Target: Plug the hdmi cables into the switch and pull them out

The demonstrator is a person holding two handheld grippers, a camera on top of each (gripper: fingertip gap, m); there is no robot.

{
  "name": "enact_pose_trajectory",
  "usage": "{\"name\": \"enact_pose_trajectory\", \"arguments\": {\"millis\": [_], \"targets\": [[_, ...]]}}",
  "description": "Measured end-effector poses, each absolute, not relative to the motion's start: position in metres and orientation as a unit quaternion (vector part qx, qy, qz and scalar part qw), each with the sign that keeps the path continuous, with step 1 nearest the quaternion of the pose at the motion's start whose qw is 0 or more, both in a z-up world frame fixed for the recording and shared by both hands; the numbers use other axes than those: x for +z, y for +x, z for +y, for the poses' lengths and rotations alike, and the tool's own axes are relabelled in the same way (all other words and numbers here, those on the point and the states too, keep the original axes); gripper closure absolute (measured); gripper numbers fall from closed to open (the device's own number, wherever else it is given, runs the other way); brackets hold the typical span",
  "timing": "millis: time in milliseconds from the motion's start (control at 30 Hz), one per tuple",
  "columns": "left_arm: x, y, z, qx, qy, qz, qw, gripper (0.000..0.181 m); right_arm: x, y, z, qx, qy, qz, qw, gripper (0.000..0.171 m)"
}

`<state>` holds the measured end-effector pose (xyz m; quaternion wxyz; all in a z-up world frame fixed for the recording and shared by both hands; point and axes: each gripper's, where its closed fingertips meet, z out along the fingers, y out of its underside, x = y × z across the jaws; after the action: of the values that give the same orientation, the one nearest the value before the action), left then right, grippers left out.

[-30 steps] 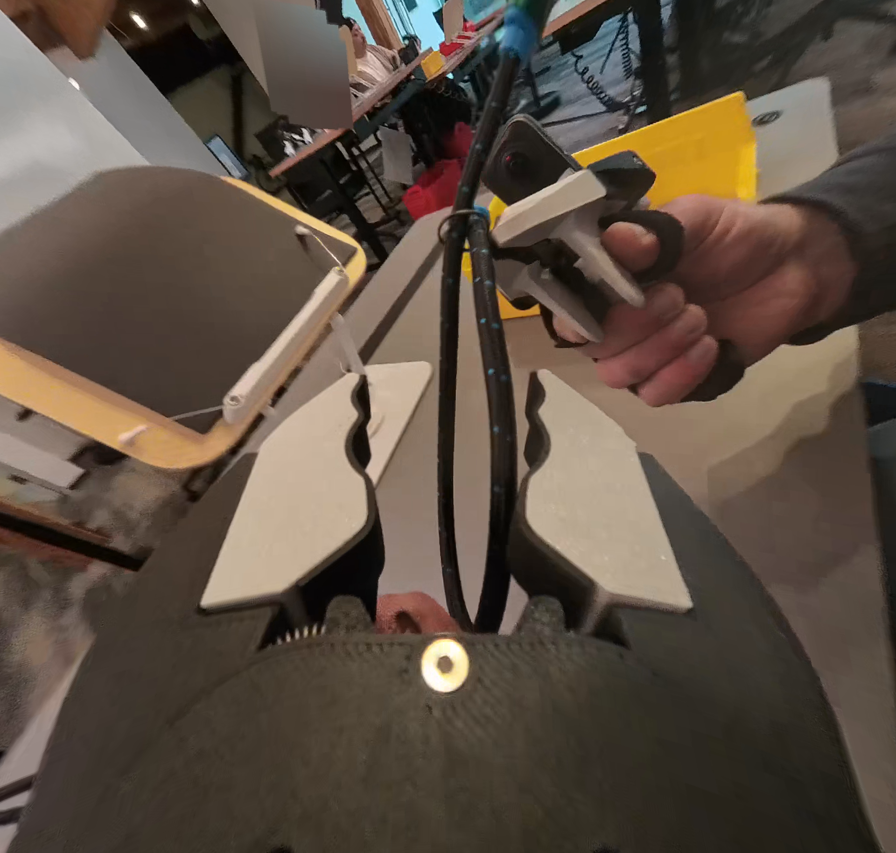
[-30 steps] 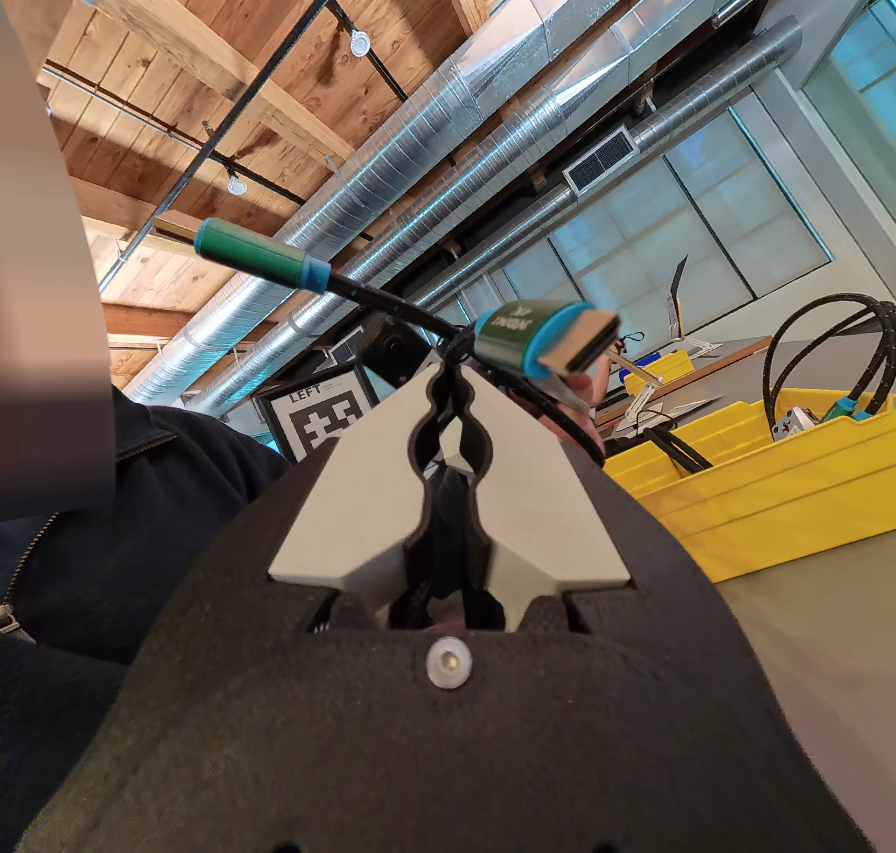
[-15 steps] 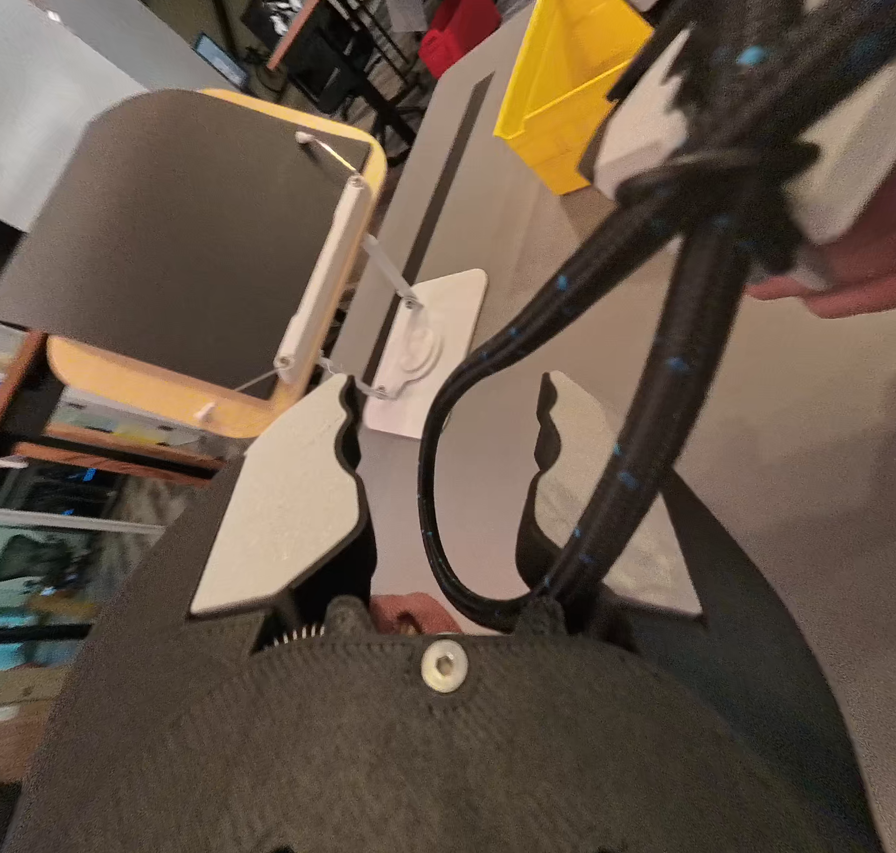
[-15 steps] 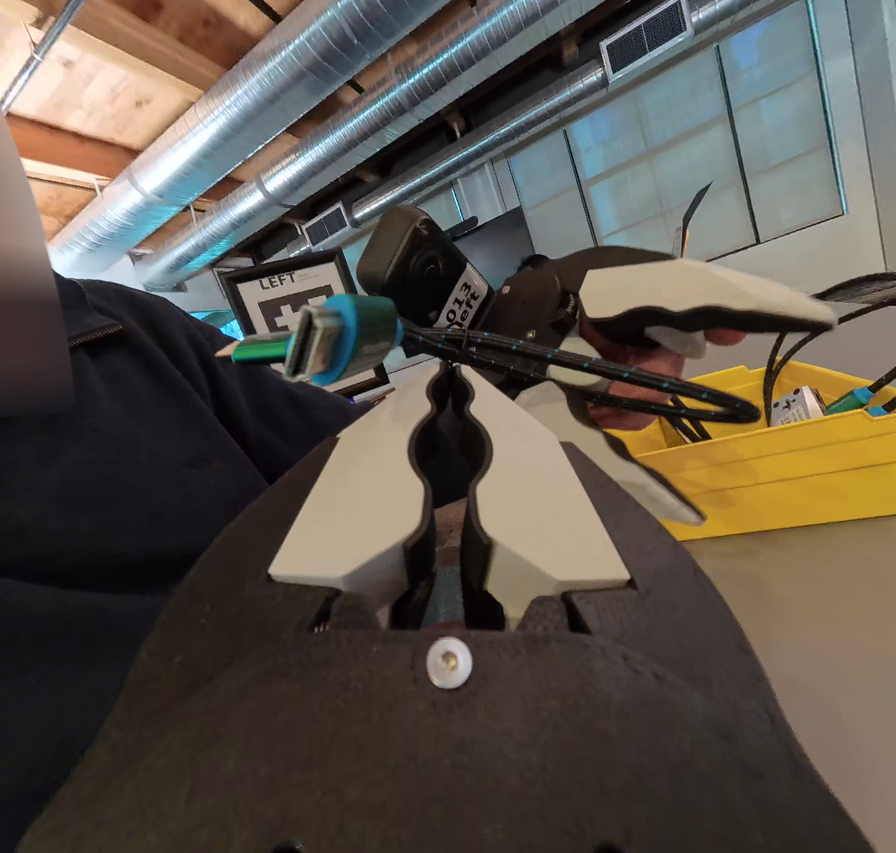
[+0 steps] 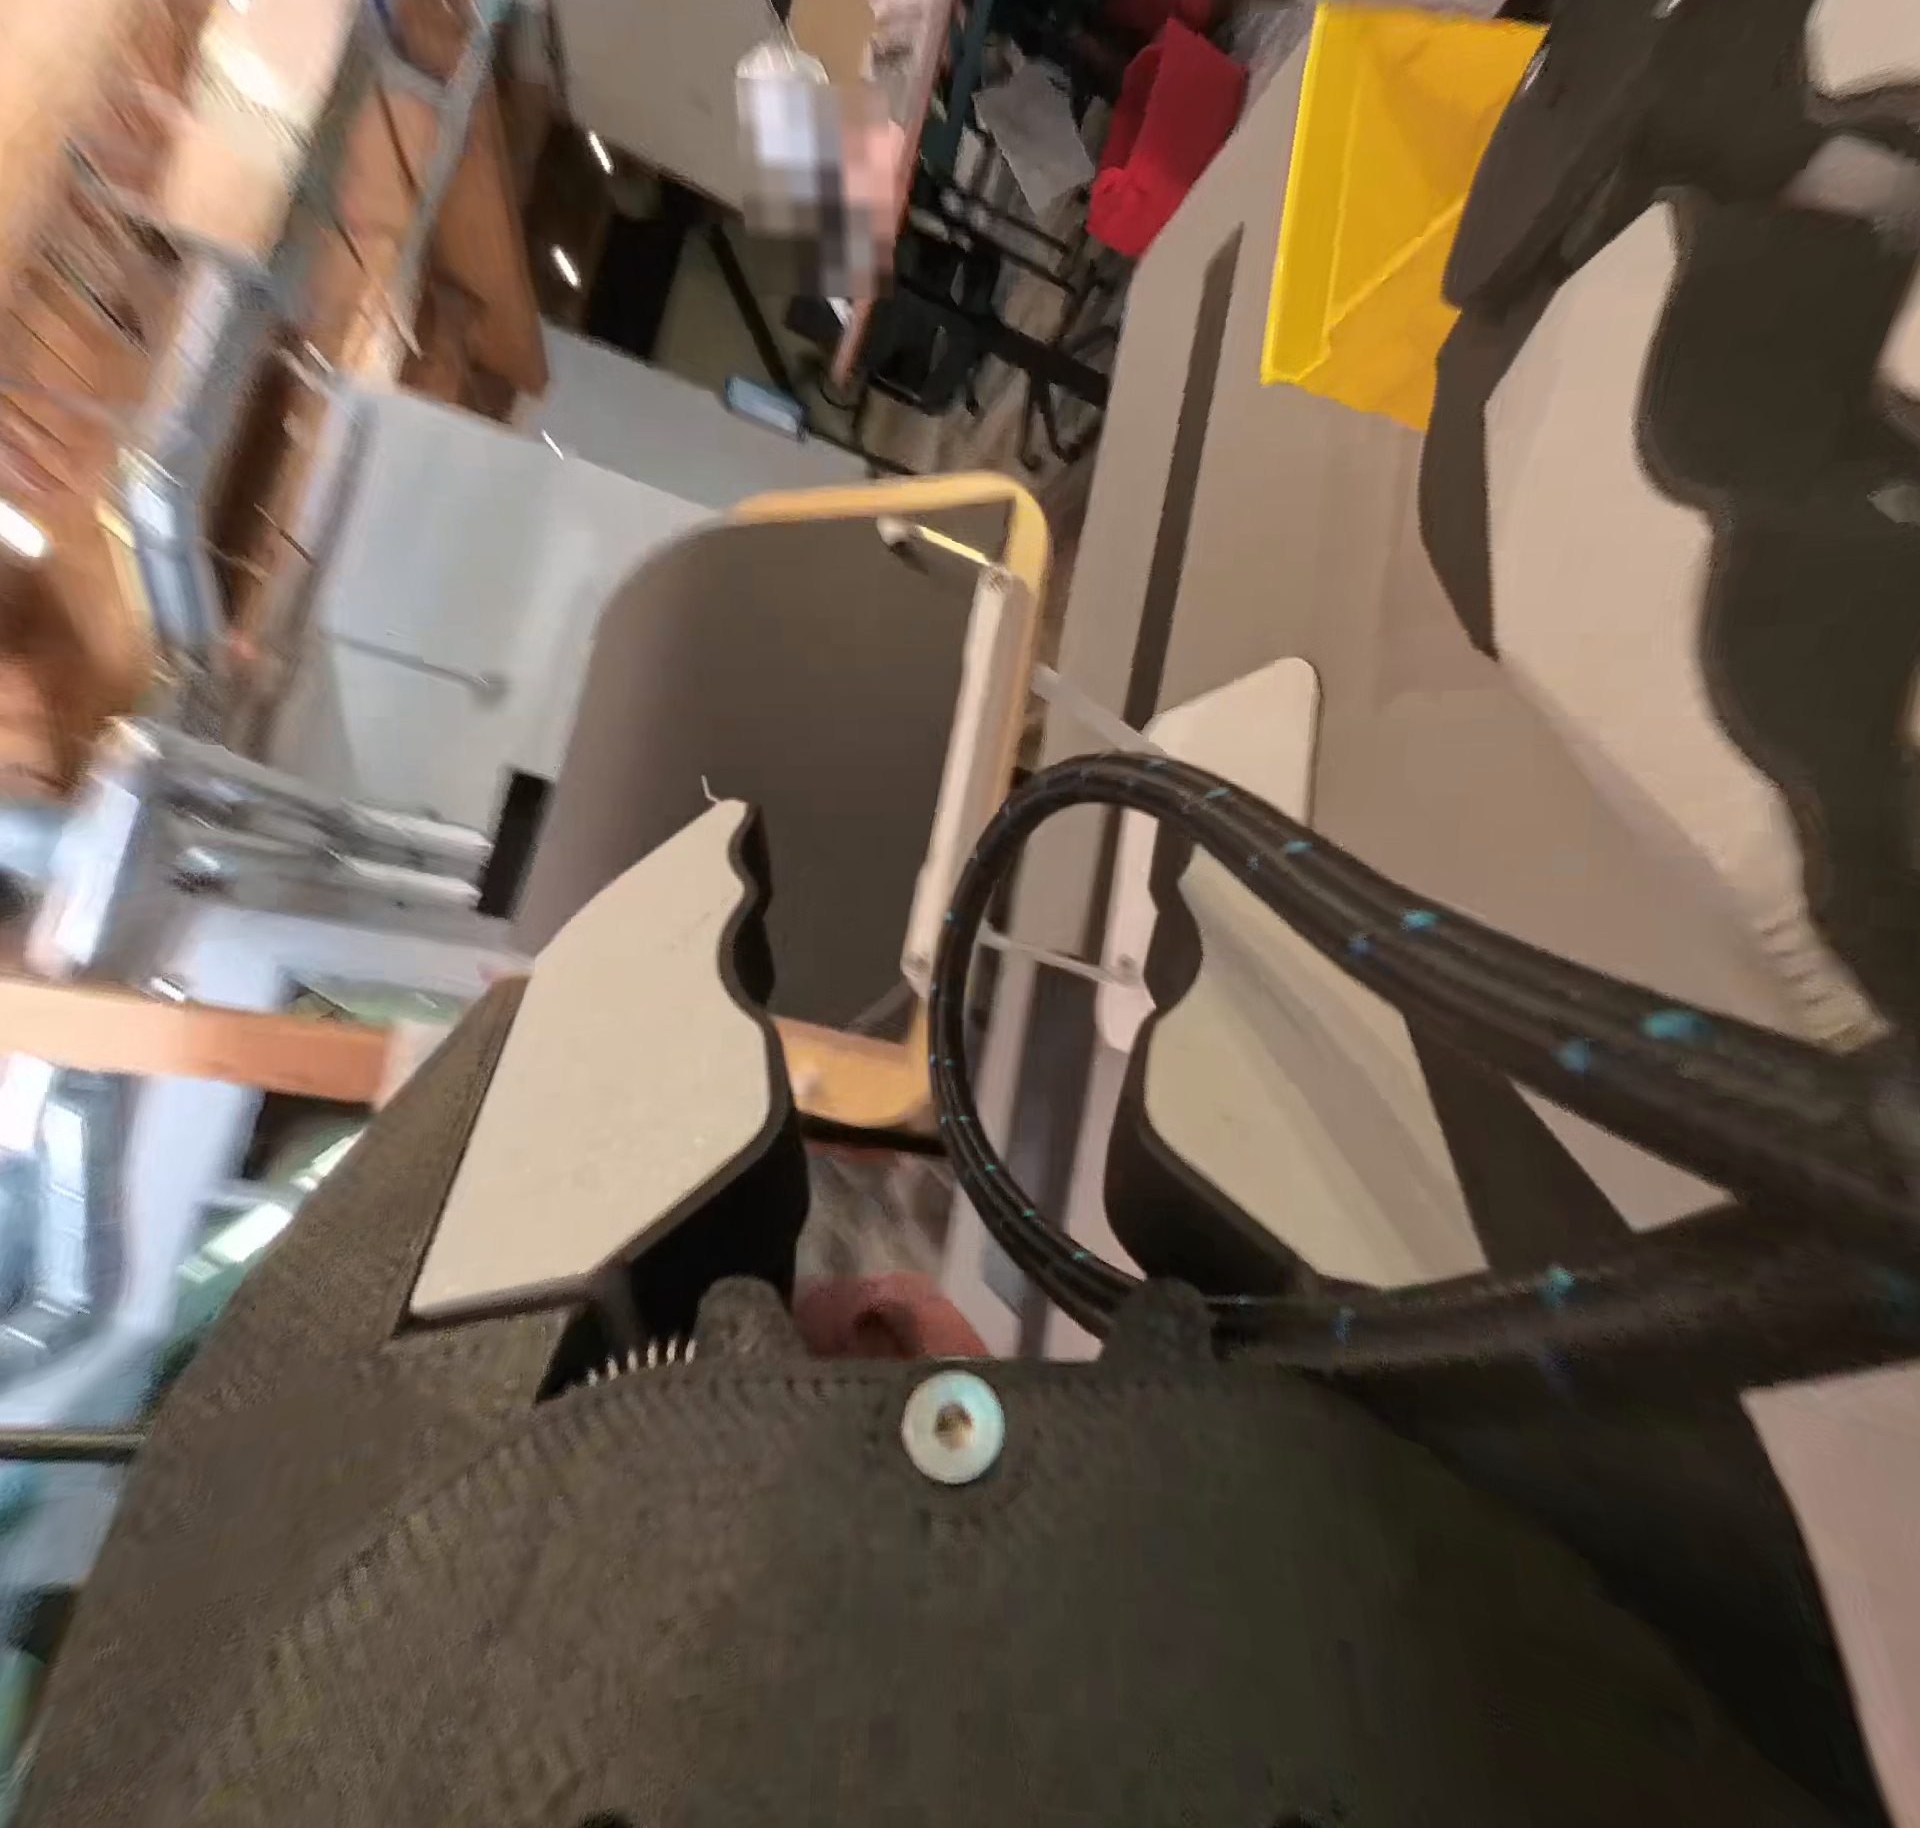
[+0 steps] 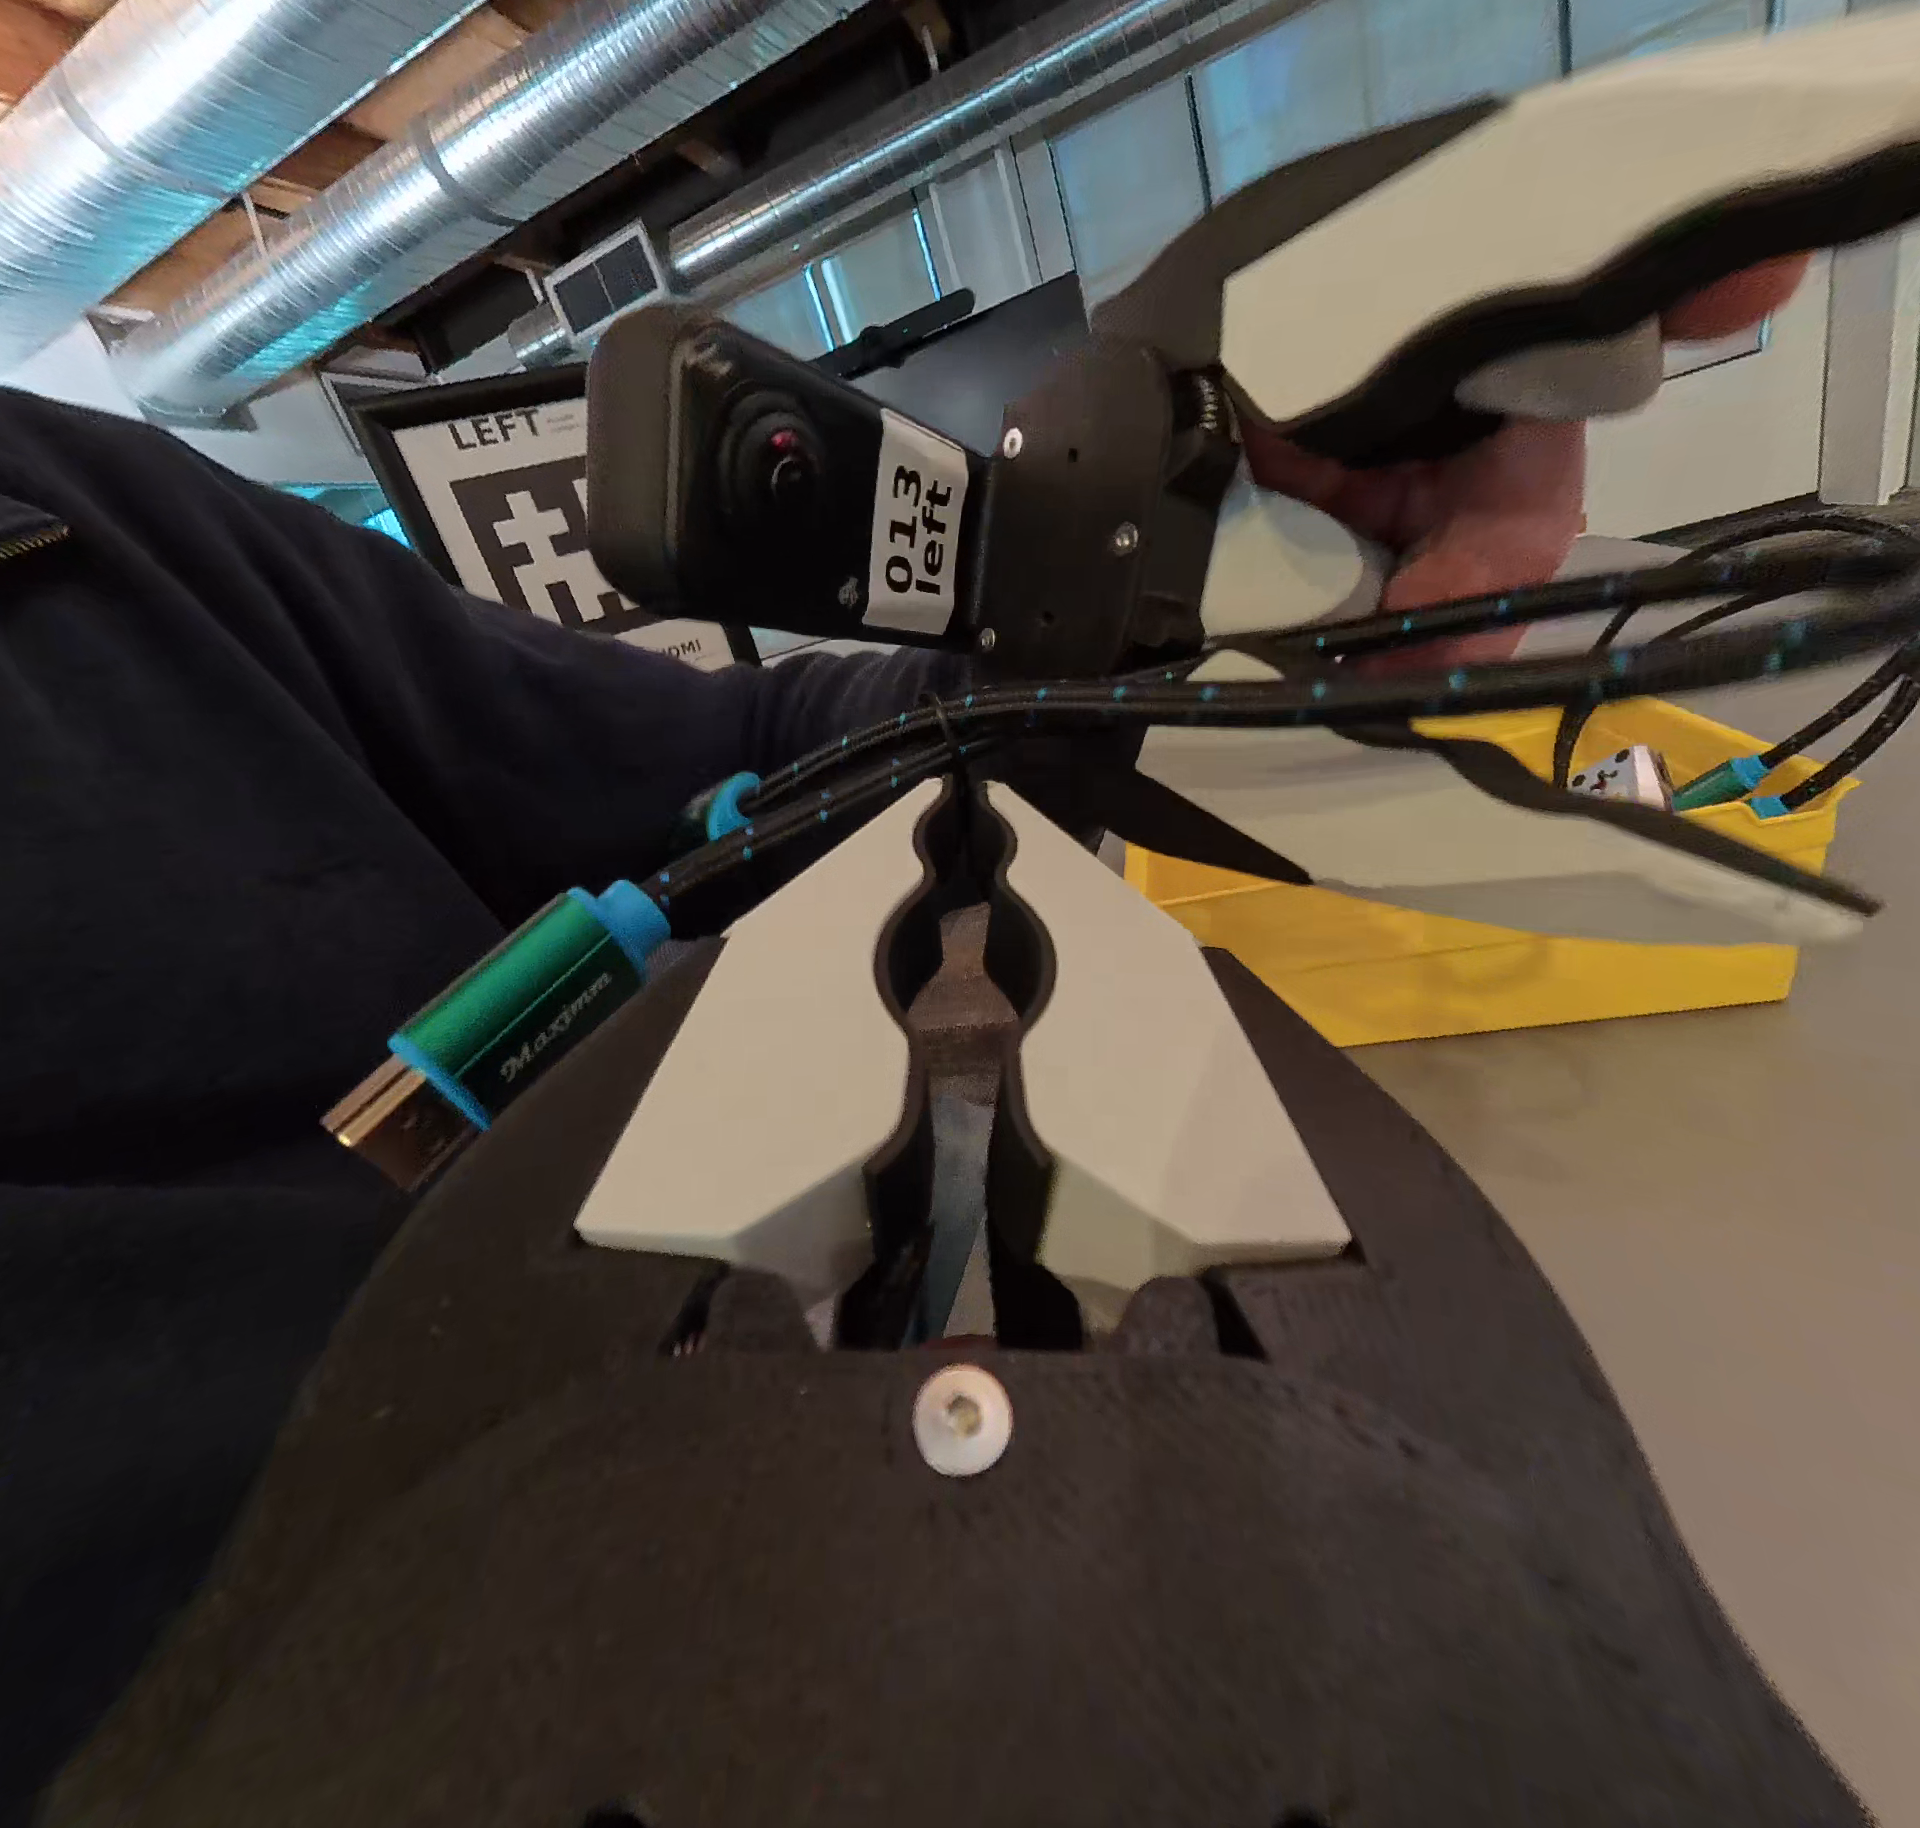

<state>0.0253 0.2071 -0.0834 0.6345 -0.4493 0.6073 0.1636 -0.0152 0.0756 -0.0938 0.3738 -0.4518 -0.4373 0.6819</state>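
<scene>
My right gripper [image 6: 961, 786] is shut on a bundle of black braided HDMI cable [image 6: 1195, 698] at its tie. A green plug with blue collars [image 6: 520, 1030] hangs off the left of the fingers, and a second plug's blue collar [image 6: 732, 807] shows behind it. My left gripper [image 5: 956, 843] is open and held in the air. A loop of the cable [image 5: 961, 1009] passes between its fingers without being pinched. In the right wrist view the left gripper [image 6: 1870, 521] is close ahead with its jaws wide around the cables. A small white device [image 6: 1621, 776] lies in the bin.
A yellow bin [image 6: 1455, 957] on the grey table [image 6: 1662, 1207] holds more green plugs [image 6: 1714, 791]; it also shows in the left wrist view [image 5: 1371, 209]. A dark wood-rimmed board [image 5: 800, 739] stands on a white base [image 5: 1247, 729]. A person's dark sleeve [image 6: 260, 739] fills the left.
The left gripper has rolled and swung, and the cable loop now leans right between its open fingers. The plugs have dropped from upper left to lower left of the right gripper. The left gripper looms closer.
</scene>
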Motion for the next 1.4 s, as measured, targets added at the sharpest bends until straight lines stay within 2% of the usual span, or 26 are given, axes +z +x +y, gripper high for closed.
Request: {"name": "enact_pose_trajectory", "arguments": {"millis": [100, 233, 600, 767, 933, 1167, 1333, 1400], "targets": [[-0.072, 0.032, 0.203, 0.196, -0.379, 0.628, 0.651, 0.112, -0.096, -0.017, 0.076, 0.678, -0.454, -0.440, 0.375, 0.171], [-0.070, 0.036, 0.204, 0.194, -0.367, 0.653, 0.634, 0.110, -0.086, -0.012, 0.078, 0.710, -0.429, -0.415, 0.373, 0.171], [-0.086, 0.029, 0.201, 0.070, -0.444, 0.642, 0.621, 0.099, -0.074, 0.012, 0.101, 0.780, -0.385, -0.323, 0.374, 0.171], [-0.108, 0.021, 0.198, 0.015, -0.504, 0.661, 0.556, 0.096, -0.074, 0.018, 0.110, 0.788, -0.384, -0.299, 0.377, 0.171], [-0.114, 0.022, 0.192, -0.028, -0.532, 0.653, 0.539, 0.094, -0.076, 0.017, 0.112, 0.790, -0.388, -0.290, 0.375, 0.171], [-0.137, 0.012, 0.217, 0.110, -0.556, 0.647, 0.510, 0.096, -0.073, 0.005, 0.093, 0.765, -0.386, -0.345, 0.383, 0.171], [-0.125, 0.015, 0.229, 0.108, -0.571, 0.609, 0.539, 0.094, -0.088, -0.006, 0.086, 0.712, -0.423, -0.407, 0.385, 0.171], [-0.117, 0.027, 0.223, 0.060, -0.564, 0.606, 0.558, 0.099, -0.091, -0.012, 0.078, 0.698, -0.425, -0.431, 0.383, 0.171]]}}
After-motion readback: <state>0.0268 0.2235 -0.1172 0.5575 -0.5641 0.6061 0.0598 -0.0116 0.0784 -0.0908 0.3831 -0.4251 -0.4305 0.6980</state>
